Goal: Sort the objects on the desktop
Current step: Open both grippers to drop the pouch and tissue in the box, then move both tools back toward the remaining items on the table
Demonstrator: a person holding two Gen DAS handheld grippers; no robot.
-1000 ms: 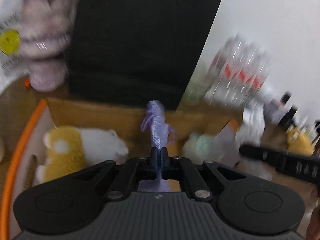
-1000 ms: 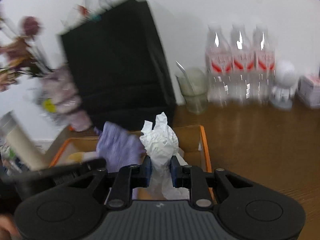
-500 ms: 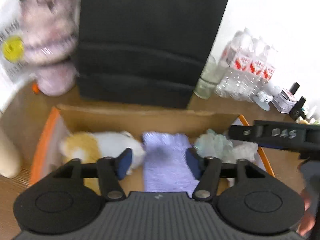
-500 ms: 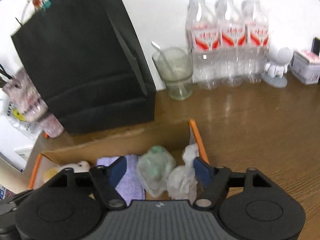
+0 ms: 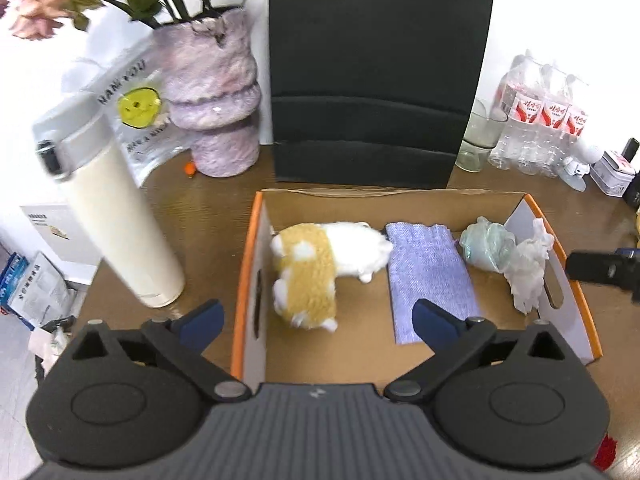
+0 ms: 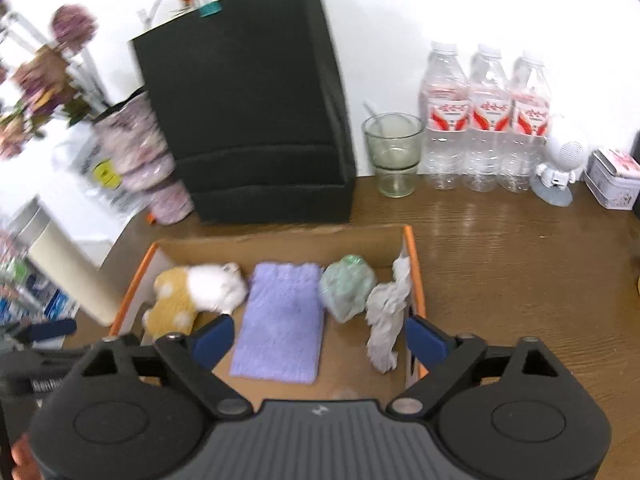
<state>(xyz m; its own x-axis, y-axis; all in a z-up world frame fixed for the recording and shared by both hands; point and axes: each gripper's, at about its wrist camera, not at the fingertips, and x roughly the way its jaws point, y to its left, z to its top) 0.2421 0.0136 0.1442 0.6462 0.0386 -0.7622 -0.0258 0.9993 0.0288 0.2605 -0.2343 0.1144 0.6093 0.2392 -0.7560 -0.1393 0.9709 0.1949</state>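
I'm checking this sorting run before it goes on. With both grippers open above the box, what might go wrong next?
1. The white crumpled paper leans on the cardboard box wall by the right gripper; a nudge may tip it out.
2. The tall cream bottle stands beside the box, near the left gripper; a sideways swing might topple it.

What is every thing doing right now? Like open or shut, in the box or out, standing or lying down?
left gripper: open, holding nothing
right gripper: open, holding nothing
cardboard box: open on top
plush toy: lying in the box
purple cloth: flat in the box
green bag: crumpled, in the box
white tissue: crumpled, against the box's wall
cream flask: upright, outside the box
glass cup: upright
water bottles: upright, capped
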